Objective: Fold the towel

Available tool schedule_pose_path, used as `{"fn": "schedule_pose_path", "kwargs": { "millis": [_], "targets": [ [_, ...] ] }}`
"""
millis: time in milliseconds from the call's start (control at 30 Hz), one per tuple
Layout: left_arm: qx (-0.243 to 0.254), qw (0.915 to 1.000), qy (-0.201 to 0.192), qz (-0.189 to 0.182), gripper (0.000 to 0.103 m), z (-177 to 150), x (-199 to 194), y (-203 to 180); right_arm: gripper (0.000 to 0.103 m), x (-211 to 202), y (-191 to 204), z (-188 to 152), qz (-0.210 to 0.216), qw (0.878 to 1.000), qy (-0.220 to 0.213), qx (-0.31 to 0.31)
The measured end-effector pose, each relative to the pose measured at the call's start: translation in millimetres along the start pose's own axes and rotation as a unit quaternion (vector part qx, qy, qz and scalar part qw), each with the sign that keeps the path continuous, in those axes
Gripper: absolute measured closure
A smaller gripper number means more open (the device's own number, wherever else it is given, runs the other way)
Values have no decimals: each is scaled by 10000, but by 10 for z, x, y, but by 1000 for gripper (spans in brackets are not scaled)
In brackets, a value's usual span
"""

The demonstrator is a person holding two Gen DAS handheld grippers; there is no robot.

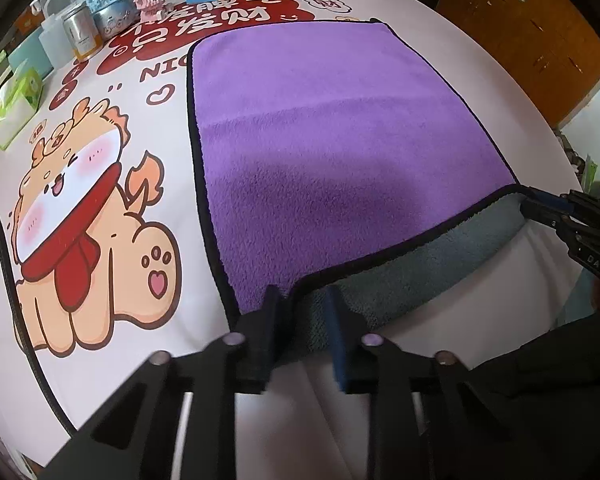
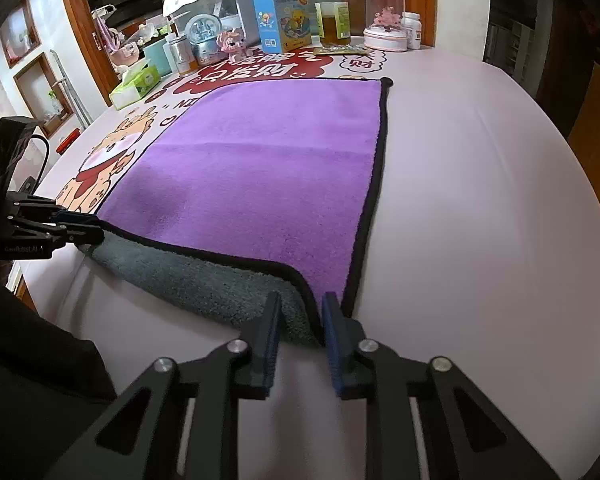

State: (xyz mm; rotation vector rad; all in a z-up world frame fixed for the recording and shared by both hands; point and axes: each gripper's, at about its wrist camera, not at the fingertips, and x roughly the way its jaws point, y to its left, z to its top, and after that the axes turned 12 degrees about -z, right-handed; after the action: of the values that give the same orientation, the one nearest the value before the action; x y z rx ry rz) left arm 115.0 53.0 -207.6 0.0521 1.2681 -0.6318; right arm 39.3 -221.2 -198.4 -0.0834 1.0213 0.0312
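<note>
A purple towel (image 1: 340, 128) with a black hem and grey underside lies flat on the table; it also shows in the right wrist view (image 2: 268, 168). My left gripper (image 1: 304, 300) is shut on the towel's near left corner, lifted so the grey underside (image 1: 412, 276) shows. My right gripper (image 2: 302, 306) is shut on the near right corner, also lifted. Each gripper shows in the other's view: the right one (image 1: 540, 206) at the right edge, the left one (image 2: 88, 226) at the left edge. The near hem hangs raised between them.
The tablecloth (image 1: 100, 200) has a cartoon dog print left of the towel. At the far edge stand a tissue box (image 1: 16, 108), jars (image 1: 80, 32), a blue carton (image 2: 282, 18), a bottle (image 2: 332, 8) and a glass dome (image 2: 384, 16). Bare cloth (image 2: 480, 200) lies right of the towel.
</note>
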Motion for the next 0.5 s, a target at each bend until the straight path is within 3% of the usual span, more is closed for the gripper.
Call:
{"fn": "schedule_pose_path", "kwargs": {
  "millis": [167,500],
  "targets": [
    [-46,10000,1,-36,96,-16,-3,-14,97,9,-36,-1,-11,10000,20,45],
    [-28,10000,34,17,98,-22,-12,-36,98,2,-31,19,-29,10000,18,30]
  ]
}}
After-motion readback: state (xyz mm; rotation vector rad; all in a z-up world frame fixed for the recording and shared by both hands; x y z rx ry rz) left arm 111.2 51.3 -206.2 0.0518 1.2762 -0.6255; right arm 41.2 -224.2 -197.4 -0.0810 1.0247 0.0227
